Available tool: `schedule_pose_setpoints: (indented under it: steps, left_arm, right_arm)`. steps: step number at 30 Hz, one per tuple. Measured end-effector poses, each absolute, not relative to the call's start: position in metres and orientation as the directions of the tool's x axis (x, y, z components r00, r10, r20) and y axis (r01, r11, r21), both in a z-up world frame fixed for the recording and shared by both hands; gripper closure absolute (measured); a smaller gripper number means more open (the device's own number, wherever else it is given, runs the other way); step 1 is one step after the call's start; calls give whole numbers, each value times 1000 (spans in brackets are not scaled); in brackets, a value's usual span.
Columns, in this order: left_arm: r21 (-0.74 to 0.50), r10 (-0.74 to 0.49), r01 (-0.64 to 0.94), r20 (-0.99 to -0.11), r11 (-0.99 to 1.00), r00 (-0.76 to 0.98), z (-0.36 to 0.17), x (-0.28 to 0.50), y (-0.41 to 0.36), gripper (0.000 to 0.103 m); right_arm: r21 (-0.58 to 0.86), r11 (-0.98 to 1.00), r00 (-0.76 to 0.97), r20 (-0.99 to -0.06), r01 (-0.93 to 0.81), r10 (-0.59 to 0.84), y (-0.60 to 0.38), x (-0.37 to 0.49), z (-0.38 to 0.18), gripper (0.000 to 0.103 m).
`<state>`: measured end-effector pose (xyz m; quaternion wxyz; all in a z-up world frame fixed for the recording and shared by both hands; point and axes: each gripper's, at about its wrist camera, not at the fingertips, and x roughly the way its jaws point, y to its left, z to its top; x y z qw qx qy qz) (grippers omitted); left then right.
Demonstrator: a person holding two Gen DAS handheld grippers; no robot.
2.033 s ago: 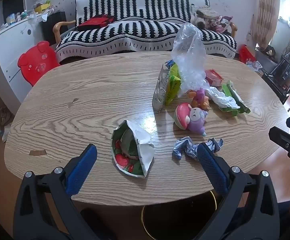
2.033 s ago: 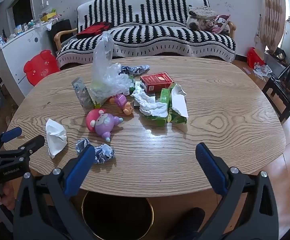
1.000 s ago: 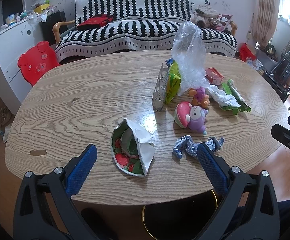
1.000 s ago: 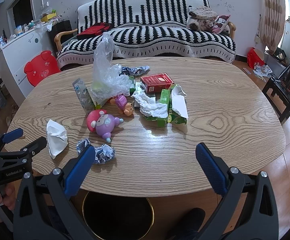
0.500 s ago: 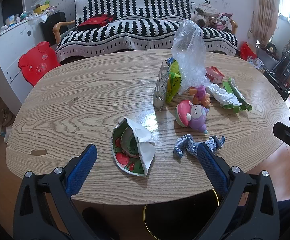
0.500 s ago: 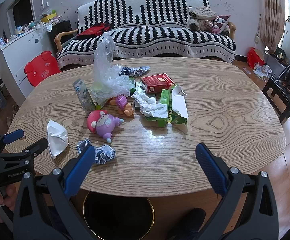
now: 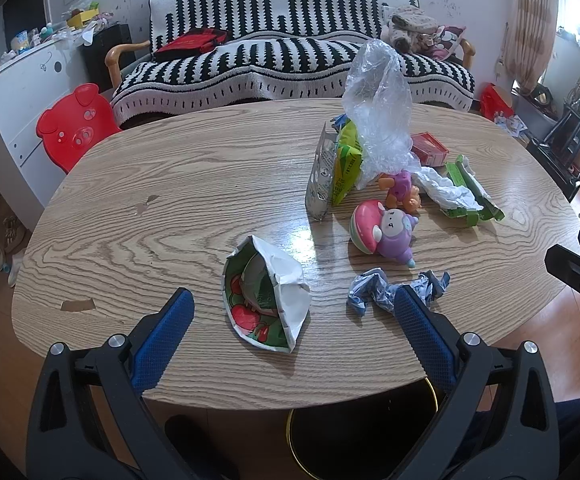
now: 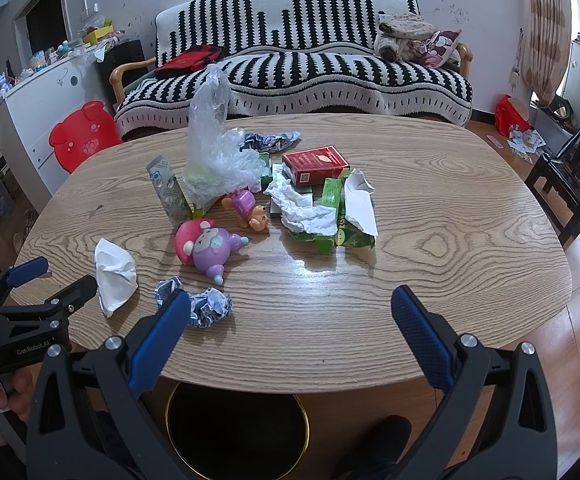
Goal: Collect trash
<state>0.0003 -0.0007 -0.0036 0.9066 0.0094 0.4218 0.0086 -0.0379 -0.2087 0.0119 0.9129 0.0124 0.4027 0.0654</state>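
Both grippers spread and empty at the near counter edge, trash ahead.

Left gripper [image 7: 290, 312] holds nothing; directly ahead between its fingers lies the torn strawberry-print wrapper [image 7: 264, 298], white inner side folded over. The crumpled blue-grey foil [image 7: 394, 288] touches its right finger; beyond sit the pink-purple toy [image 7: 384, 232] and clear plastic bag [image 7: 378, 112]. Right gripper [image 8: 290, 312] is likewise wide apart, foil at its left finger, green packets with tissue [image 8: 330, 212] ahead. A dark bin [image 8: 236, 428] stands below the counter [image 8: 450, 216]. Nothing has shifted from the earlier frames.
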Motion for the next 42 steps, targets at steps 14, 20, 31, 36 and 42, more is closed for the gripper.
schedule_pose_setpoints:
  steps: [14, 20, 31, 36, 42]
  left_arm:
    - [23, 19, -3, -766, 1000, 642, -4, 0, -1, 6]
    - [17, 22, -15, -770, 1000, 638, -6, 4, 8, 6]
    - [-82, -14, -95, -824, 992, 566, -51, 28, 59, 6]
    - [-133, -62, -86, -824, 987, 563, -63, 43, 60, 6]
    - [-89, -42, -53, -812, 995, 583, -76, 64, 49, 6]
  right_arm:
    - [77, 991, 666, -734, -110, 131, -208, -38, 13, 6]
    - [108, 985, 648, -742, -136, 171, -206, -35, 6, 6]
    - [111, 945, 521, -812, -306, 264, -143, -13, -70, 6]
    - [71, 944, 531, -812, -322, 242, -122, 6, -93, 6]
    - [40, 940, 554, -799, -339, 234, -117, 24, -114, 7]
